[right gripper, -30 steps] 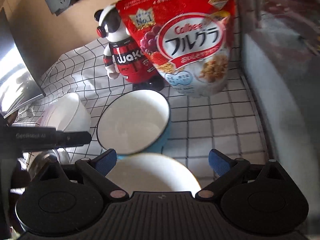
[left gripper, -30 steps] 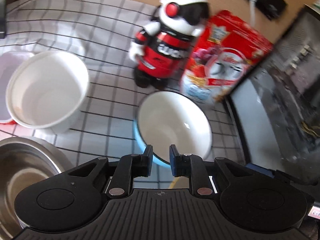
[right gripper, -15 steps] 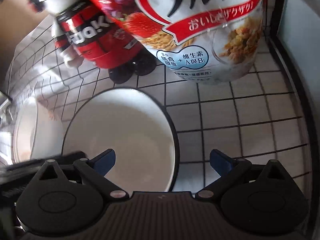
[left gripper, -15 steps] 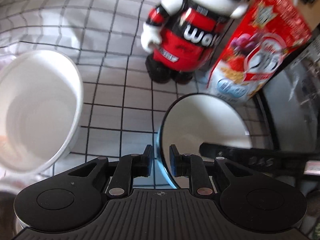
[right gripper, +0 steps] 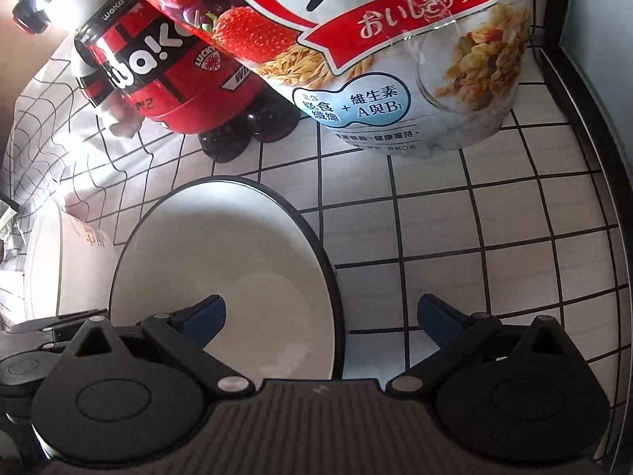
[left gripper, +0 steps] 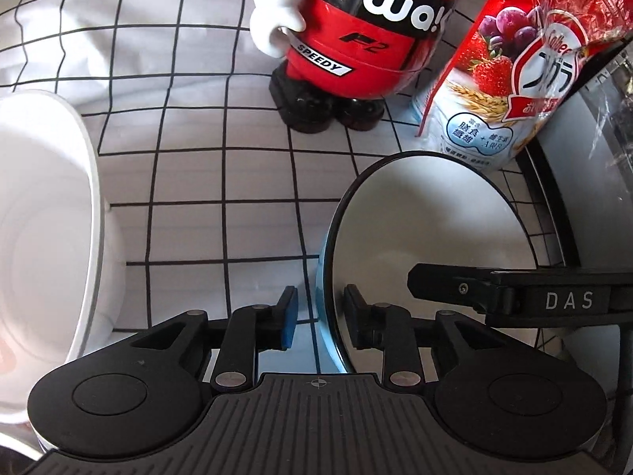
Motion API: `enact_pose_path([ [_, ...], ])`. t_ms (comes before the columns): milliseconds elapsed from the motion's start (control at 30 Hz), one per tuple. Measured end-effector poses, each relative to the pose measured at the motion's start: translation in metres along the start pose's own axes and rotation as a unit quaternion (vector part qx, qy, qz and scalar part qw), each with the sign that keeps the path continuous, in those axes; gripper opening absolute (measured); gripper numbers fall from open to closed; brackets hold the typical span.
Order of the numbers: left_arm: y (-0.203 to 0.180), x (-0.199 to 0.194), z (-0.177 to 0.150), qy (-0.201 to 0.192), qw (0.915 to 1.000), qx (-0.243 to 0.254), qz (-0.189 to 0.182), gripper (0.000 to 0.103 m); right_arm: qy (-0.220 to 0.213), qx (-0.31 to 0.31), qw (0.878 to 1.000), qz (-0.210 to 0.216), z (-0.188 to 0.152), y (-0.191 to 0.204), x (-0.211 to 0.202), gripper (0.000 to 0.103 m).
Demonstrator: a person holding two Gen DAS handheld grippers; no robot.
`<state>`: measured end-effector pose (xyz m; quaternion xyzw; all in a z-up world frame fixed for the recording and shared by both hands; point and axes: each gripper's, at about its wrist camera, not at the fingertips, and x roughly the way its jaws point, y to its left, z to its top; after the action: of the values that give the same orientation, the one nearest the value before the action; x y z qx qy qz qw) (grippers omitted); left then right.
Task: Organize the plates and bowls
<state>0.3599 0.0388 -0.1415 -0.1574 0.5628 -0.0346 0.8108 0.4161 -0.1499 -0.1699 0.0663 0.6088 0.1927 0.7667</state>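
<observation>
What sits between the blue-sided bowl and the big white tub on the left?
Only bare checked cloth separates the blue bowl from the white tub, as the left wrist view shows.

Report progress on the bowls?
Done: the blue bowl sits on the checked cloth. In hand: nothing. The left gripper has just been opening its jaws, the bowl's rim loose between them; the right gripper is open astride the opposite rim. Left: the white bowl stands apart, unstacked.
</observation>
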Motion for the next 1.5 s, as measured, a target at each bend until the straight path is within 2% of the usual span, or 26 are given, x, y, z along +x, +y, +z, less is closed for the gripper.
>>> enact_pose_path([
  [200,0.001,0.001,0.003,0.009,0.9998,0.015,-0.010,0.029,0.009,0.009,1.000,-0.020,0.004,0.006,0.005,0.103],
  [467,-0.009,0.002,-0.001,0.005,0.9987,0.051,0.003,0.028,0.041,-0.039,0.998,-0.037,0.011,0.018,0.013,0.103],
  [567,-0.009,0.002,0.000,0.010,0.9988,0.047,0.004,0.028,0.043,-0.037,0.998,-0.030,0.013,0.016,0.013,0.103],
  [633,-0.008,0.003,0.002,0.016,0.9990,0.041,0.001,0.027,0.037,-0.029,0.998,-0.034,0.013,0.015,0.013,0.099],
  [667,-0.007,0.003,0.003,0.017,0.9991,0.039,-0.001,0.027,0.033,-0.030,0.998,-0.037,0.012,0.016,0.010,0.090],
  [700,-0.005,0.003,0.003,0.018,0.9992,0.037,-0.004,0.026,0.028,-0.036,0.998,-0.039,0.012,0.018,0.008,0.075],
  [733,-0.003,0.003,0.004,0.017,0.9993,0.032,-0.009,0.025,0.026,-0.042,0.998,-0.039,0.013,0.020,0.007,0.066],
  [767,0.000,0.003,0.004,0.018,0.9993,0.028,-0.018,0.022,0.030,-0.046,0.998,-0.034,0.013,0.021,0.004,0.052],
  [800,0.002,0.004,0.004,0.021,0.9991,0.022,-0.028,0.019,0.037,-0.046,0.998,-0.029,0.013,0.023,0.005,0.045],
  [1100,0.003,0.003,0.003,0.014,0.9991,0.005,-0.040,0.019,0.030,-0.055,0.998,-0.032,0.009,0.025,0.001,0.045],
  [1300,0.004,-0.005,0.005,0.002,0.9996,-0.015,-0.023,0.019,0.011,-0.069,0.997,-0.010,0.009,0.032,-0.006,0.044],
  [1500,-0.011,-0.038,0.009,-0.034,0.9994,0.004,-0.003,0.019,-0.019,-0.072,0.997,0.009,0.009,0.035,-0.033,0.044],
])
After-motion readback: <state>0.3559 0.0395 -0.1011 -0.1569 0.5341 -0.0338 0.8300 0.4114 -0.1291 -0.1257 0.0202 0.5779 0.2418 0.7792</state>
